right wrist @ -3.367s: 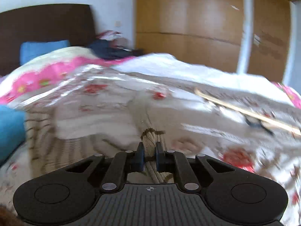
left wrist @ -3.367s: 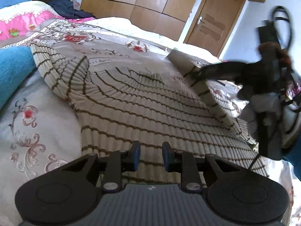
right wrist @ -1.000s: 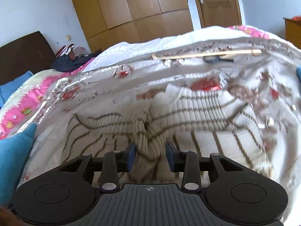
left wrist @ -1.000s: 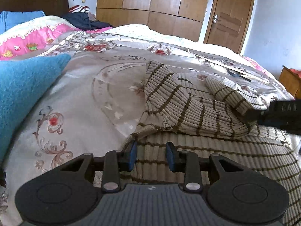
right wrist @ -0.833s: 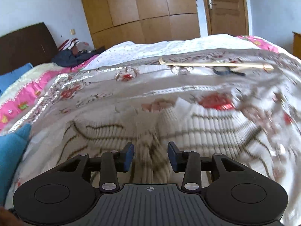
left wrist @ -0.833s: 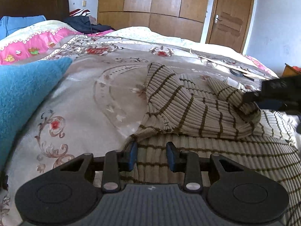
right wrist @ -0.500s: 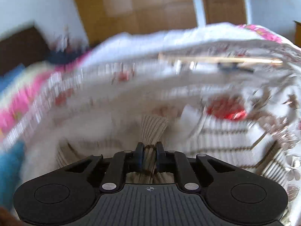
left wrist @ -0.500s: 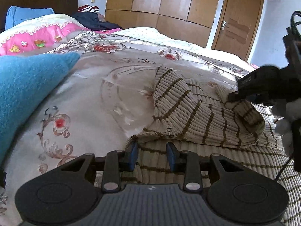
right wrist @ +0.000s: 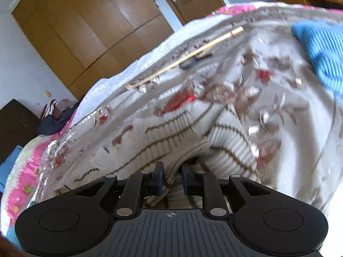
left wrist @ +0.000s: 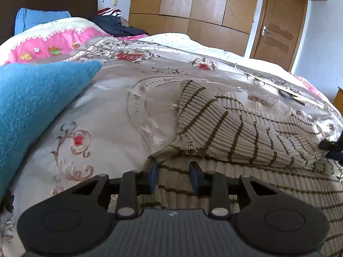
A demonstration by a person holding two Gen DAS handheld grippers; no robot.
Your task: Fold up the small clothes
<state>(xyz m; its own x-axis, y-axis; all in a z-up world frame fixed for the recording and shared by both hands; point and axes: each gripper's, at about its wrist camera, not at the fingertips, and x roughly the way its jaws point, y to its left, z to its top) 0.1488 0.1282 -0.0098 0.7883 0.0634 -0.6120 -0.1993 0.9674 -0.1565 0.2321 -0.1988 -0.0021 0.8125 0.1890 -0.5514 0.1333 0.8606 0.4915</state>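
A beige ribbed sweater with brown stripes (left wrist: 246, 132) lies on the floral bedspread (left wrist: 111, 115), one sleeve folded across its body. My left gripper (left wrist: 173, 176) is open low over the sweater's near left edge, with fabric showing between its fingers. In the right wrist view the same sweater (right wrist: 171, 132) is blurred. My right gripper (right wrist: 172, 181) is partly open, with a fold of the sweater lying between its fingers. A bit of the right gripper shows at the right edge of the left wrist view (left wrist: 331, 147).
A blue knit garment (left wrist: 32, 98) lies left of the sweater, and another blue knit (right wrist: 321, 51) lies at the far right. A thin wooden stick (right wrist: 184, 57) and a dark tool (right wrist: 193, 62) lie farther back. Pink quilt (left wrist: 53, 45), dark clothes (left wrist: 120, 25), wardrobe and door stand behind.
My right gripper, shut on the sleeve half a second ago, has opened somewhat and swung right and lower. The sleeve now lies across the sweater's body. My left gripper stayed open in place.
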